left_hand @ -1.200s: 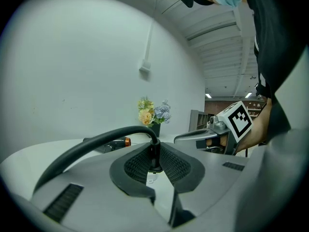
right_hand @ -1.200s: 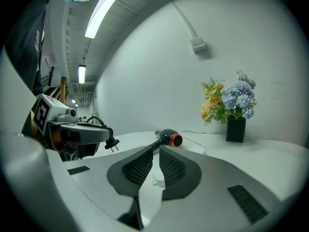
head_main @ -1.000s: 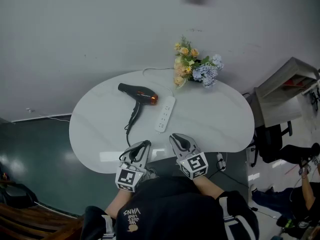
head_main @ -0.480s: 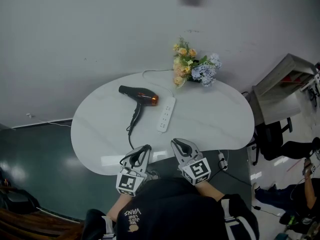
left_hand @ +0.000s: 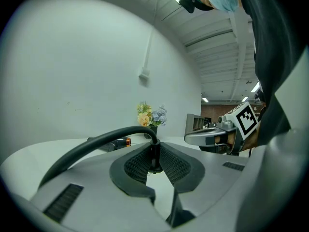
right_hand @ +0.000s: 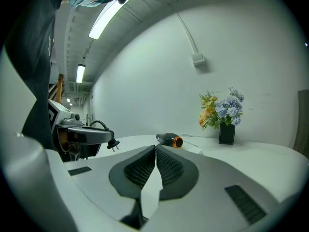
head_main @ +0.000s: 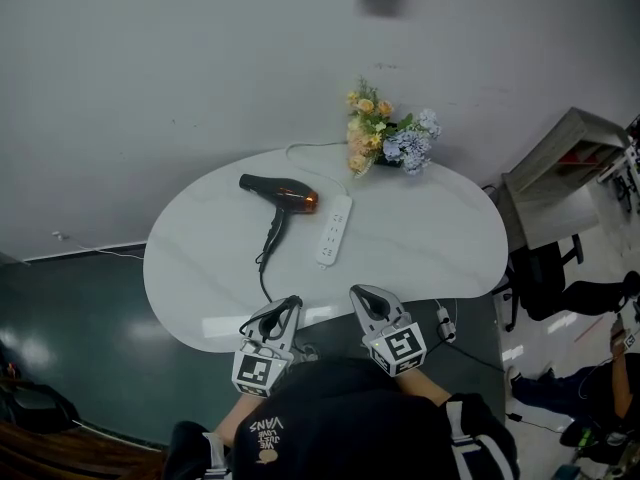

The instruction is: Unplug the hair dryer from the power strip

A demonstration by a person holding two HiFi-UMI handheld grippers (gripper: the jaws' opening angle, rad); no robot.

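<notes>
Already out of the power strip (head_main: 333, 230), the plug (right_hand: 113, 145) is clamped in the left gripper (head_main: 288, 305) at the table's (head_main: 430, 238) near edge. Its cord (head_main: 265, 268) runs back to the hair dryer (head_main: 278, 191), well beyond, beside the strip. The right gripper (head_main: 363, 294) has just closed its jaws on nothing.

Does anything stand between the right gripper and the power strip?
Nothing visible does: only bare table lies between the right gripper and the power strip. The hair dryer lies beside the strip, at the head view's left.
</notes>
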